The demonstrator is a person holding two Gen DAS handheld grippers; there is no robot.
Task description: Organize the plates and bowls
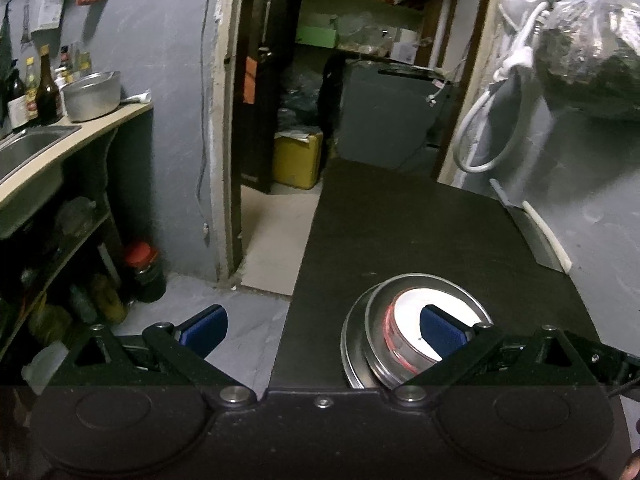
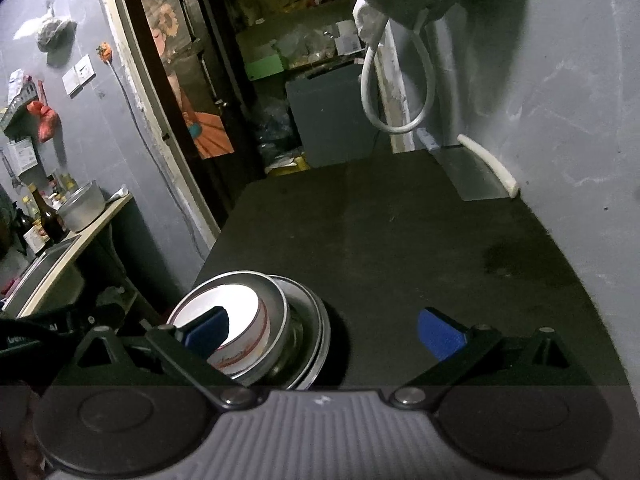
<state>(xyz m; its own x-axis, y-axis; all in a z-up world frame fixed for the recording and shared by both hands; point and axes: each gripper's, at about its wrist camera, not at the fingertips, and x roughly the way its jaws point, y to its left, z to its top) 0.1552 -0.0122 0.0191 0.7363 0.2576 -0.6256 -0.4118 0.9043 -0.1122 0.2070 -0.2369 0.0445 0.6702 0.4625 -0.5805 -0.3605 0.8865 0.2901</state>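
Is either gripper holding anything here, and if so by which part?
Nothing is held. The left gripper and right gripper are both open, above the nested stack of bowls on the dark table.

Your left gripper (image 1: 323, 330) sits low in the frame with its jaws spread wide. Its right blue pad (image 1: 440, 330) overlaps the white bowl (image 1: 408, 306), nested in stacked metal plates (image 1: 360, 344) on the dark table (image 1: 400, 220).

Left gripper (image 1: 322, 330): black linkage arms w/ triangular cutouts, silver pivot screws, blue ribbed pads (image 1: 440, 330), black body. Right gripper (image 2: 322, 332): same arms + blue pads (image 2: 440, 334), grey ribbed body.
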